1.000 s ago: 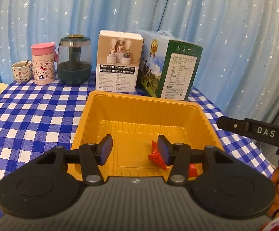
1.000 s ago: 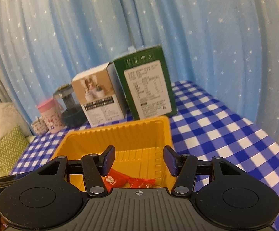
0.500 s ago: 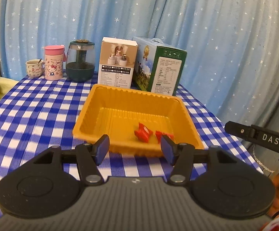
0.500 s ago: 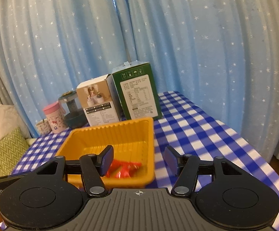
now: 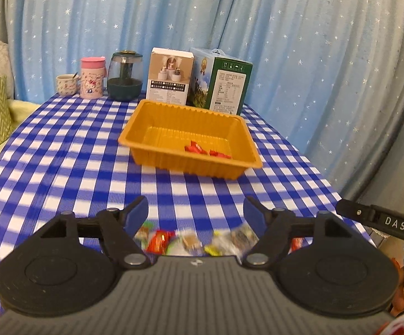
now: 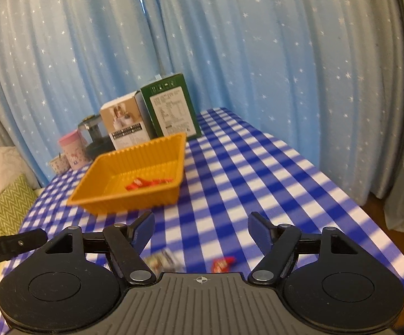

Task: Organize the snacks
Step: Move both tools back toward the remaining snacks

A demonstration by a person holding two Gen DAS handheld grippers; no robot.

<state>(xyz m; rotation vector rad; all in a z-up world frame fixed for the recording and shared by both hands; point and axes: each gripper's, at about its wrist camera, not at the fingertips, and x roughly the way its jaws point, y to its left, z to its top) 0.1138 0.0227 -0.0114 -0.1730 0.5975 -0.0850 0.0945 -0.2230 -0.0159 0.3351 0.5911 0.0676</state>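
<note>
Both grippers stand with their jaws apart and hold nothing — the left gripper and the right gripper have just been opening, and only checked cloth shows between the pads. They hang over the near edge of the counter, pointing down at a slant toward a loose scatter of wrapped snacks lying just in front of the fingers. From the right wrist view a pale wrapped piece and a red wrapped piece lie close together at that same near edge.

The orange tray sits further in, toward the far edge of the counter and right of the middle, with two red packets already lying at its near right side. Boxes and cups stand behind it along the far edge.

The step in hand looks like the next pick. To do it well, choose one snack apiece — the red ones at the outside of the heap look easiest — and bring the jaws down so a pad lands on either side of the wrapper, not on top of it. Wrappers are slick and crinkle, so close gently and squarely. Keep the two grippers clear of each other, since they work side by side over the same small heap.
</note>
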